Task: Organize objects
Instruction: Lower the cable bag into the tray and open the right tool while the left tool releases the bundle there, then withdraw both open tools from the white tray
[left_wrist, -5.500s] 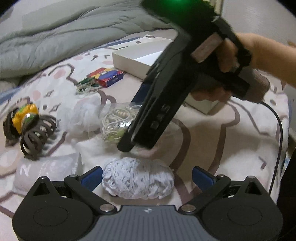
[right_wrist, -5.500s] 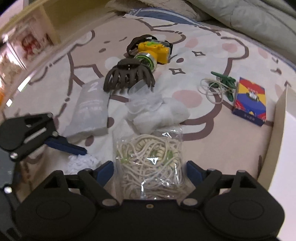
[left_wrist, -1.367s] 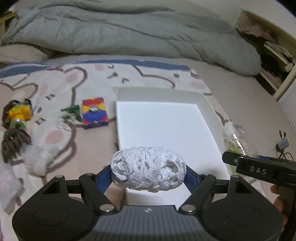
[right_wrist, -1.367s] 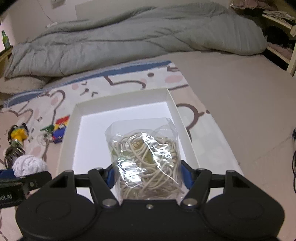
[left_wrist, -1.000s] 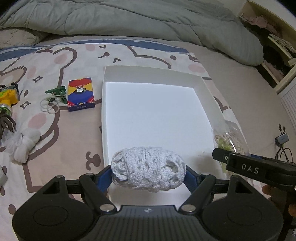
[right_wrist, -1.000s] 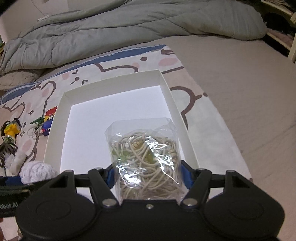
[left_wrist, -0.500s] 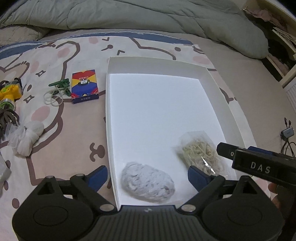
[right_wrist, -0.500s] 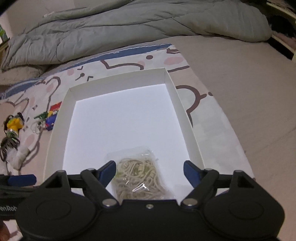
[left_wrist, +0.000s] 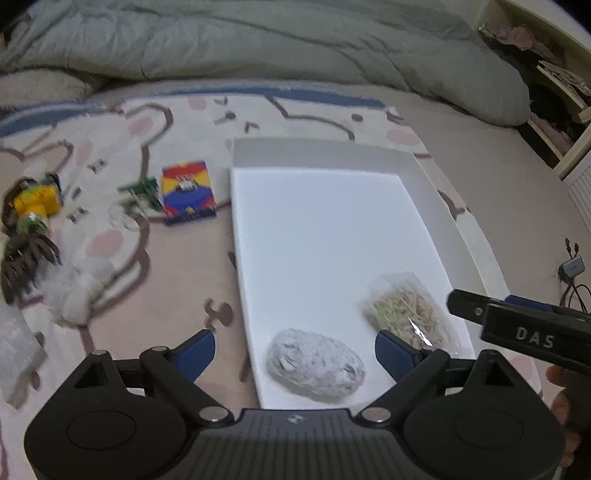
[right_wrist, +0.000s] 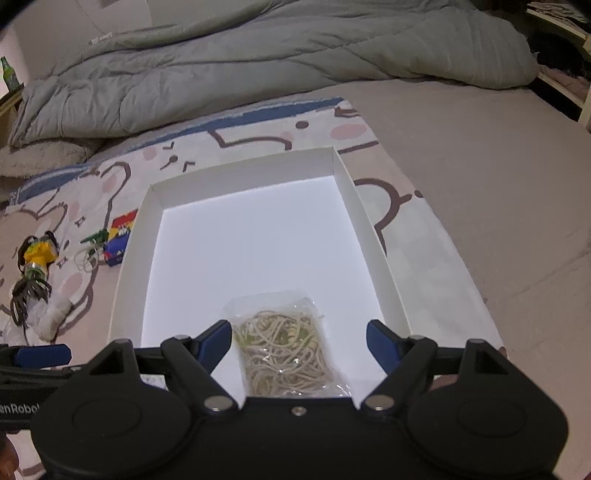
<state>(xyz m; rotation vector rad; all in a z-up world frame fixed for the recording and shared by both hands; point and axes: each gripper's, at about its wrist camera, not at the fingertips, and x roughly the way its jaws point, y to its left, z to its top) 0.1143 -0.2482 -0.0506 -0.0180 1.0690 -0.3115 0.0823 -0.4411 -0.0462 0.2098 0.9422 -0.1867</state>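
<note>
Both claws, left claw (left_wrist: 294, 349) and right claw (right_wrist: 299, 341), stand released above the white box (left_wrist: 424, 173); each should lift straight clear of the lace bundle (left_wrist: 316, 363) and bagged cords (right_wrist: 286, 349).

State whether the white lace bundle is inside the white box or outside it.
Inside. The white lace bundle lies on the floor of the white box, near its front edge, free of the left gripper.

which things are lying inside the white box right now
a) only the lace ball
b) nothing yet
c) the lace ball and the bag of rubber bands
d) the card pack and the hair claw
c: the lace ball and the bag of rubber bands both lie on the floor of the white box, near its close end, while the card pack and hair claw lie outside it.
</note>
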